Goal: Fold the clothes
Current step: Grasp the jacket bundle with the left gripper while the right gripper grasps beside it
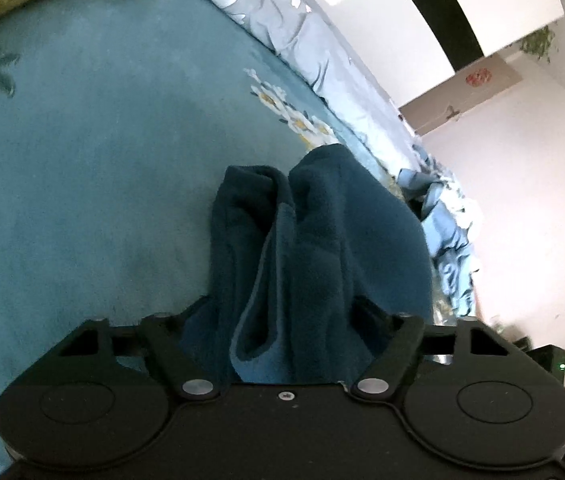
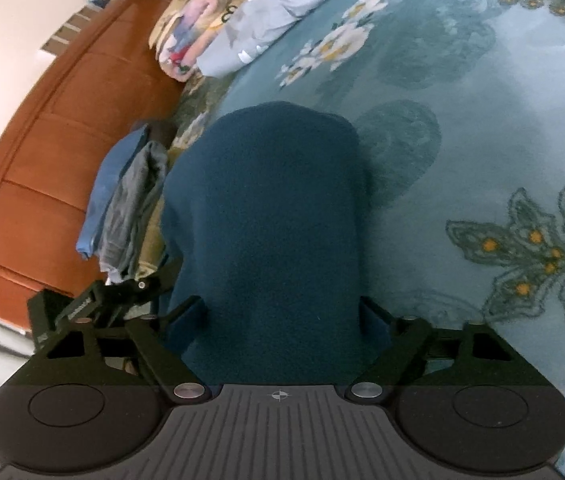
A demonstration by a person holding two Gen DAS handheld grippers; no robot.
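A dark teal fleece garment (image 1: 322, 220) is bunched in thick folds between the fingers of my left gripper (image 1: 282, 300) and hides their tips. In the right wrist view the same garment (image 2: 274, 184) drapes as a broad smooth hump over my right gripper (image 2: 280, 304), covering both fingertips. Each gripper looks shut on the cloth, which fills the whole gap between the jaws. The garment hangs just above a teal flowered bedspread (image 2: 462, 120). Part of my left gripper (image 2: 122, 292) shows at the garment's left edge in the right wrist view.
A small stack of folded blue and grey clothes (image 2: 122, 200) lies beside a brown padded headboard (image 2: 42, 140). Folded quilts and pillows (image 2: 210, 28) sit at the back. Pale blue bedding (image 1: 302, 40) and crumpled light blue clothes (image 1: 450, 240) line the bed's edge.
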